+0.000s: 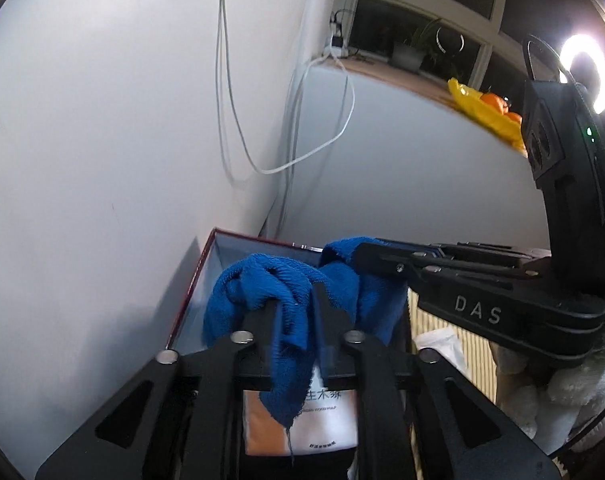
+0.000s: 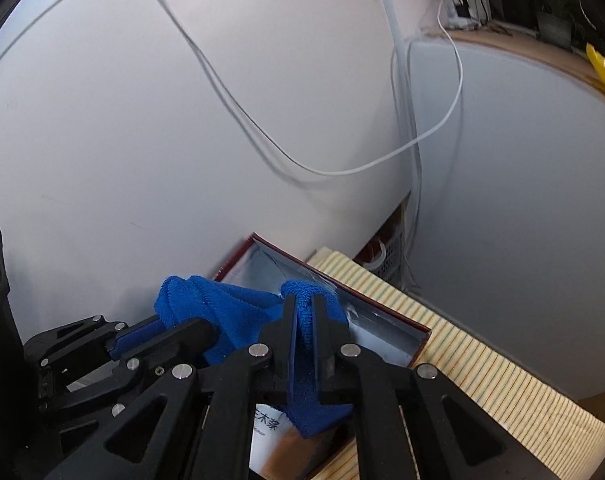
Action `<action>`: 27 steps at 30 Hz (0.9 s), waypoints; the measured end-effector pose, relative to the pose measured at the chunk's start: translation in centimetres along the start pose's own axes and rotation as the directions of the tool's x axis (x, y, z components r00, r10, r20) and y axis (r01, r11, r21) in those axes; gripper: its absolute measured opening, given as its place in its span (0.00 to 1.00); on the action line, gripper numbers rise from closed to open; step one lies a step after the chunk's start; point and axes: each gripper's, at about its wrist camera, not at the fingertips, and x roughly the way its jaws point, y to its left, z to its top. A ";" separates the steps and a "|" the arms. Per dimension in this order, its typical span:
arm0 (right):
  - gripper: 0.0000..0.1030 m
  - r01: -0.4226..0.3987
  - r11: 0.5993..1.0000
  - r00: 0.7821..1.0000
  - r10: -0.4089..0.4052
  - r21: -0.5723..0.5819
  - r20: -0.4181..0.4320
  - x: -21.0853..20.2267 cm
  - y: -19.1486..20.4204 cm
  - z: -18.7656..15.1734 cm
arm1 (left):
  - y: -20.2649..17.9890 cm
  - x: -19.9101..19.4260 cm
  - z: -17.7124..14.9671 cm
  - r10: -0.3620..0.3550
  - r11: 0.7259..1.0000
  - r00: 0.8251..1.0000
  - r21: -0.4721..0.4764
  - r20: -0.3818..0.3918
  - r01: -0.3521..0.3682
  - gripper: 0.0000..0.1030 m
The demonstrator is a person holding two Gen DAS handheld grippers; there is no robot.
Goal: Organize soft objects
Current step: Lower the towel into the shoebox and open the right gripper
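A blue towel [image 1: 286,284] hangs bunched over an open red-rimmed box [image 1: 206,268] with a pale inside. My left gripper [image 1: 296,308] is shut on one fold of it, and a loose tail drops between its fingers. In the left wrist view my right gripper [image 1: 362,258] reaches in from the right and pinches the towel's other end. The right wrist view shows the right gripper [image 2: 304,312] shut on the blue towel [image 2: 230,304] above the box [image 2: 386,320], with the left gripper [image 2: 170,332] clamping the towel at the left. A white and orange packet [image 1: 326,424] lies in the box below.
The box stands in a corner against white walls, on a yellow striped cloth [image 2: 482,380]. White cables [image 1: 262,168] hang down the wall. On a sill at the back right are a yellow bag with oranges [image 1: 486,112] and a ring light [image 1: 586,76]. A fluffy white thing [image 1: 562,396] sits under the right gripper.
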 end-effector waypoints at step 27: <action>0.54 0.058 0.995 0.997 -0.063 0.077 0.054 -12.7 -3.9 -7.2 | -4.5 -8.1 -5.2 -0.061 0.996 0.996 0.067 0.071 0.056 0.63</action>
